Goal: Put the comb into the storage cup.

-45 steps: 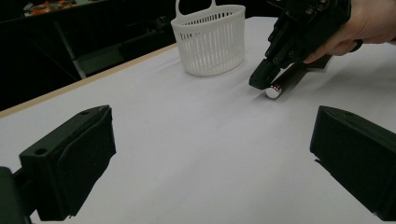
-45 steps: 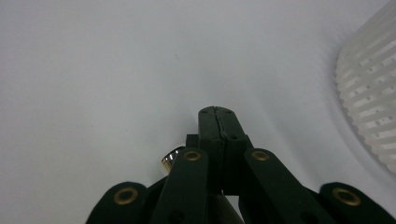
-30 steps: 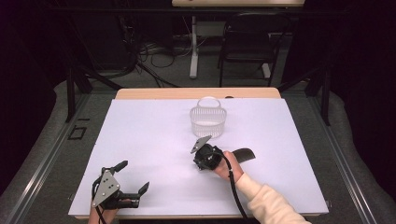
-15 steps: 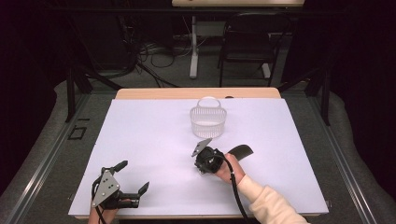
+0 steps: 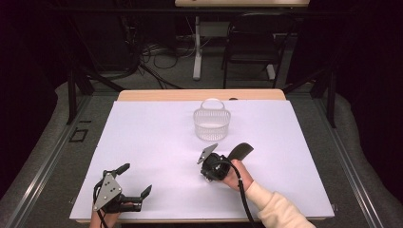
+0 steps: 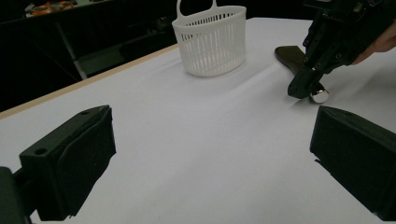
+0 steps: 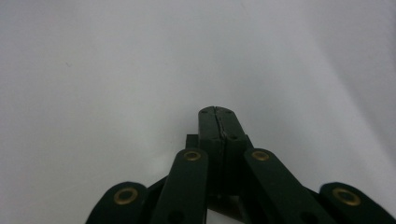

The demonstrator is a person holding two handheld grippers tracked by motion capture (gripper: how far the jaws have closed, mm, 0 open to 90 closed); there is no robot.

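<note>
1. Metal cylinder (image 6: 320, 95), small and shiny, lies on the table touching the tip of the right gripper (image 6: 308, 86); in the left gripper view it sits just at the gripper's 4 o'clock side, not between the jaws.
2. Right gripper (image 5: 209, 172) has its jaws pressed flat together with nothing between them, as the right gripper view (image 7: 216, 112) shows; it points steeply down at the sheet.
3. Dark curved object (image 5: 239, 151) lies on the sheet at about 2 o'clock from the right gripper, close beside it; what it is cannot be told.
4. Left gripper (image 5: 135, 179) rests at the near left of the table, about 8 o'clock from the right gripper and well apart from it; its jaws stand wide apart and empty.
5. White slatted basket (image 5: 212, 123) with a loop handle stands upright at 12 o'clock from the right gripper, apart from it.
6. No readable writing, brand or label shows on any of these things.
7. White sheet (image 5: 152, 137) covers the table; a strip of wooden edge (image 5: 199, 95) shows at the far side.
8. Beyond the table the room is dark, with a chair (image 5: 252, 52), a pale table leg (image 5: 197, 47) and loose cables (image 5: 147, 52) on a grey floor.
</note>
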